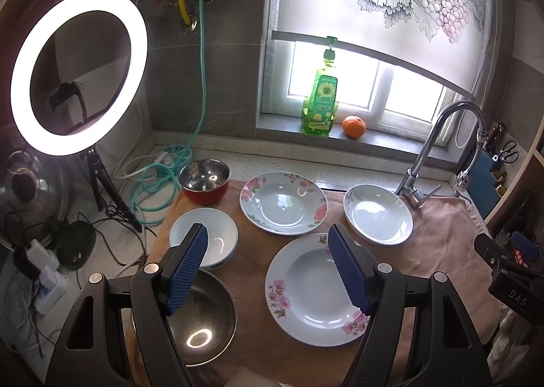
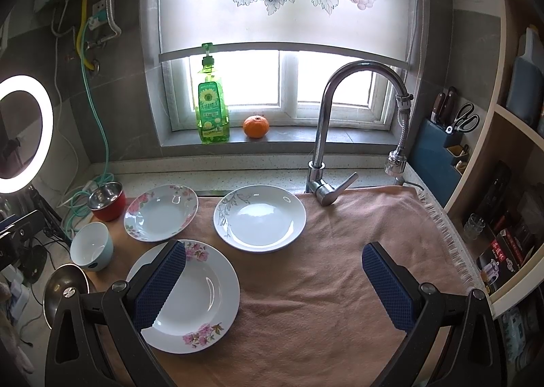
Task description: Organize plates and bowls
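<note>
On a pink cloth [image 2: 340,285] lie three plates: a near pink-flowered plate [image 1: 316,291] [image 2: 193,298], a far pink-flowered plate [image 1: 283,202] [image 2: 161,212], and a white plate with a grey leaf pattern [image 1: 378,213] [image 2: 260,218]. A pale blue bowl [image 1: 204,237] [image 2: 91,246], a red bowl with steel inside [image 1: 204,181] [image 2: 107,200] and a steel bowl [image 1: 200,322] [image 2: 64,291] stand at the left. My left gripper [image 1: 268,247] hangs open above the gap between blue bowl and near plate. My right gripper [image 2: 275,263] is open above the cloth, empty.
A chrome faucet [image 2: 326,135] rises behind the cloth at the right. A green detergent bottle [image 2: 212,108] and an orange [image 2: 255,127] sit on the windowsill. A ring light [image 1: 78,70] on a tripod, with cables and a green hose [image 1: 156,183], fills the left counter. A knife block [image 2: 438,152] stands far right.
</note>
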The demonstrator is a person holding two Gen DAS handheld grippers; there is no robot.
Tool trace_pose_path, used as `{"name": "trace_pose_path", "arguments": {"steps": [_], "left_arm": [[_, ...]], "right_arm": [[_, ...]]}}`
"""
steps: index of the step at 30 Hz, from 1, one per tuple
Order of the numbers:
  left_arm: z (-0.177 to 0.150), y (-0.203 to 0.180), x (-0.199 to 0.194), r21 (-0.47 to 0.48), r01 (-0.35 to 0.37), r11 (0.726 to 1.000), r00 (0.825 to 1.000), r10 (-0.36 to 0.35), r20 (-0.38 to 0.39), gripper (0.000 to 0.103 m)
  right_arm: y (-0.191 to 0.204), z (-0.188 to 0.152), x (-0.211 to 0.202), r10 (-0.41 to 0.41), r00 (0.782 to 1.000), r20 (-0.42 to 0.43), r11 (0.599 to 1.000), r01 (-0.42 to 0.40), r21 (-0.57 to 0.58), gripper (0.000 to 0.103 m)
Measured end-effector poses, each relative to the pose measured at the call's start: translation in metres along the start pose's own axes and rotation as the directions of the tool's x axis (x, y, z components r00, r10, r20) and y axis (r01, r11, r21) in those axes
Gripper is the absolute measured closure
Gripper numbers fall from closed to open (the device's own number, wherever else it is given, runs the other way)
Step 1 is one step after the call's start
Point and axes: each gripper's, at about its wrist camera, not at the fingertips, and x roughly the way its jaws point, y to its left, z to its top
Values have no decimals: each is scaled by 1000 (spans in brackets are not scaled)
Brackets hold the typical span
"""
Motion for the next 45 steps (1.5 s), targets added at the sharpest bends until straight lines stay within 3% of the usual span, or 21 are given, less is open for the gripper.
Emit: {"name": "trace_pose_path", "arguments": {"steps": [45], "left_arm": [[-2, 1, 3, -2, 6, 1000, 1000, -6, -9, 30]], "right_arm": [[-2, -5, 7, 4, 1000, -27, 1000, -4, 13, 0]]}}
